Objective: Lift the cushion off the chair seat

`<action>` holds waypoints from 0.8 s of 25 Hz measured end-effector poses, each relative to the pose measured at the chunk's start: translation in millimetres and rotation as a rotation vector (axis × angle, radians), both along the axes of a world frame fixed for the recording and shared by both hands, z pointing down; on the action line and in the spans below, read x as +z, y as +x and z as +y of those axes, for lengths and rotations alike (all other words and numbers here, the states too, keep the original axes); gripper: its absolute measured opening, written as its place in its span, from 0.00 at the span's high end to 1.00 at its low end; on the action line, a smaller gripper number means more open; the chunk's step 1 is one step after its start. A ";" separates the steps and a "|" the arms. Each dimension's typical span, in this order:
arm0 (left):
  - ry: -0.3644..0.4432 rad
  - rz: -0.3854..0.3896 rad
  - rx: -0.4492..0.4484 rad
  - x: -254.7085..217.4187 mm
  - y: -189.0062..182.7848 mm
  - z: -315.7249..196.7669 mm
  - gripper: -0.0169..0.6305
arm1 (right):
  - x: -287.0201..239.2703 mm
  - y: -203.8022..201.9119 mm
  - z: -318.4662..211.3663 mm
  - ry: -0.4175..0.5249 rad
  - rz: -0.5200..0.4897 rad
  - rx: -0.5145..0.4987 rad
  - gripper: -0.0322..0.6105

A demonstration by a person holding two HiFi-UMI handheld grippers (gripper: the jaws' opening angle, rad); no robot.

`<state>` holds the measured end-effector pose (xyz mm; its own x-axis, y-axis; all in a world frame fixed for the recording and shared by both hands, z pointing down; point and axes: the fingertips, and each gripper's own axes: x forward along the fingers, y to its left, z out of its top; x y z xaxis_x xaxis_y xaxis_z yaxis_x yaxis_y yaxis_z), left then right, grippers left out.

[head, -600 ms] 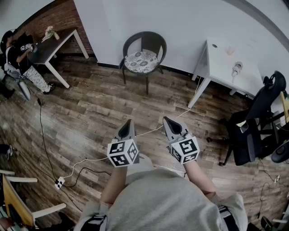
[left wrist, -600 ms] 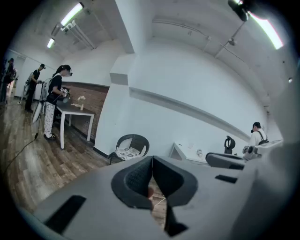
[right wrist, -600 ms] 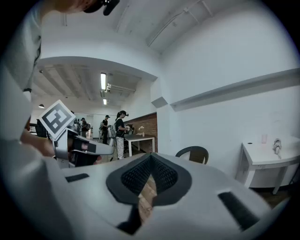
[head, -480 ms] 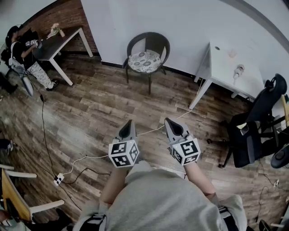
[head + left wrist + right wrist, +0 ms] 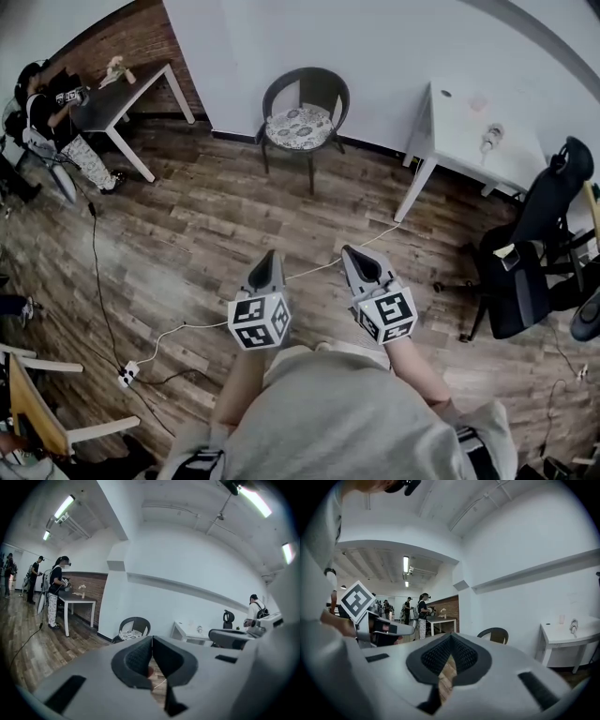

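A dark round-backed chair (image 5: 305, 103) stands against the white wall, with a pale patterned cushion (image 5: 300, 126) lying on its seat. The same chair (image 5: 135, 626) and cushion (image 5: 131, 633) show small and far off in the left gripper view; only the chair back (image 5: 494, 634) shows in the right gripper view. Both grippers are held side by side in front of the person, well short of the chair. My left gripper (image 5: 269, 256) is shut with nothing between its tips. My right gripper (image 5: 349, 252) is likewise shut and empty.
A white table (image 5: 473, 136) stands right of the chair, a black office chair (image 5: 534, 253) further right. A white cable (image 5: 202, 326) runs across the wooden floor to a power strip (image 5: 128, 373). A person (image 5: 52, 122) stands by a dark table (image 5: 117, 94) at far left.
The head view has shifted slightly, so the chair sits a little differently in the picture. Both grippers hold the same pose, tips together.
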<state>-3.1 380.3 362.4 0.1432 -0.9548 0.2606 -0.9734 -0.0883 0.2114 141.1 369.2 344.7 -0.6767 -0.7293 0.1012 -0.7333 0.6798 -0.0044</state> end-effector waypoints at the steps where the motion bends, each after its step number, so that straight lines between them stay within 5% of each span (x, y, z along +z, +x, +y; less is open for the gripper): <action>1: 0.002 0.001 0.000 -0.3 2.3 0.6 0.96 | 0.2 1.8 1.4 0.002 0.001 -0.002 0.95; 12: 0.016 0.022 0.023 -1.0 16.9 7.3 0.95 | 8.8 9.4 9.2 -0.015 -0.023 -0.032 0.95; 20: 0.004 0.035 0.028 2.5 19.4 2.6 0.82 | 16.9 6.7 6.8 -0.044 -0.015 -0.059 0.95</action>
